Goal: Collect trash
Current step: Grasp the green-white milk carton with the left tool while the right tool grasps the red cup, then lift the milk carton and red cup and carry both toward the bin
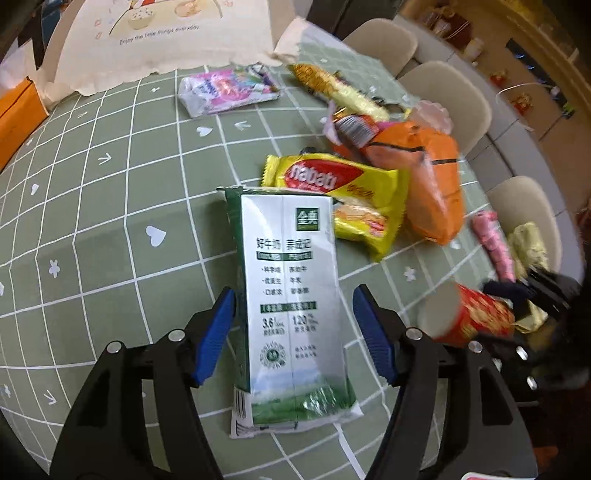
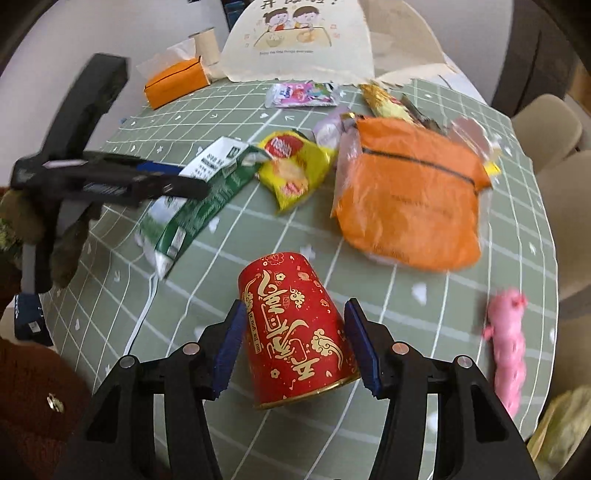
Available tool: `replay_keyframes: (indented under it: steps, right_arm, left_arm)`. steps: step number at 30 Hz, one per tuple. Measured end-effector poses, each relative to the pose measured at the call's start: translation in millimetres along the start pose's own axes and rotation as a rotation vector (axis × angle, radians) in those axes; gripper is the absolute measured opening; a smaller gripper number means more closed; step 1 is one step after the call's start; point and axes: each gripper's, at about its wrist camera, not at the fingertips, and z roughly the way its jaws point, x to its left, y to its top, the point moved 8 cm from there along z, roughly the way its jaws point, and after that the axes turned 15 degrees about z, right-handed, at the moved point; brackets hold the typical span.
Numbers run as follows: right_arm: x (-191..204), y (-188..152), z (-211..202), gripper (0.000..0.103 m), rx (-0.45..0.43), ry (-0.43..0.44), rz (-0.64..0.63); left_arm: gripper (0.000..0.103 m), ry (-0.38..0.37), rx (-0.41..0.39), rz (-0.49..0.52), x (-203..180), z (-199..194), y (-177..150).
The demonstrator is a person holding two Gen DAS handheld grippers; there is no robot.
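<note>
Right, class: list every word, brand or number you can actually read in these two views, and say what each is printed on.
"nabati": yellow snack packet.
"3.6" and "120": flattened milk carton; its Chinese print is too blurred to copy with confidence.
"Enjoy the little things everyday": cream paper bag.
Red paper cup: gold Chinese calligraphy, upside down, not readable.
Pink wrapper: lettering too blurred.

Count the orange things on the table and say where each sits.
2. An orange tissue box at the far left edge, beside the paper bag; an orange pouch right of the yellow Nabati wrapper. More may hide under the pouch.
</note>
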Motion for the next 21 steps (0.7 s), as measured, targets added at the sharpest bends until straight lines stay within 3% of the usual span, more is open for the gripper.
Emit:
replay_keyframes:
  steps: [2, 4, 8, 16, 21]
  right_arm:
    - [-3.9, -9.3, -4.7, 0.051, -0.009, -0.005, 0.035]
    - [-6.0, -19.6, -11.0, 0.051, -0.019, -0.01, 0.061]
    - [-5.5, -32.2, -19.3, 0.051, -0.032, 0.005, 0.103]
    - [12.9, -48.5, -11.6, 0.053, 0.029, -0.099, 0.002]
    - [13.3, -45.3, -11.3, 0.052, 0.036, -0.145, 0.058]
  left_arm:
    - [0.063, 0.02, 0.024, -0.01, 3.6, 6.1, -0.1]
    - [0.05, 0.017, 0.035, -0.022, 5.3, 8.7, 0.4]
    - [0.05, -0.02, 0.011, 0.01, -3.8, -2.2, 1.7]
    - [0.05, -0.071, -0.031, 0.045, -20.2, -27.9, -9.4]
    - [0.05, -0.086, -0.047, 0.054, -24.3, -38.8, -20.3]
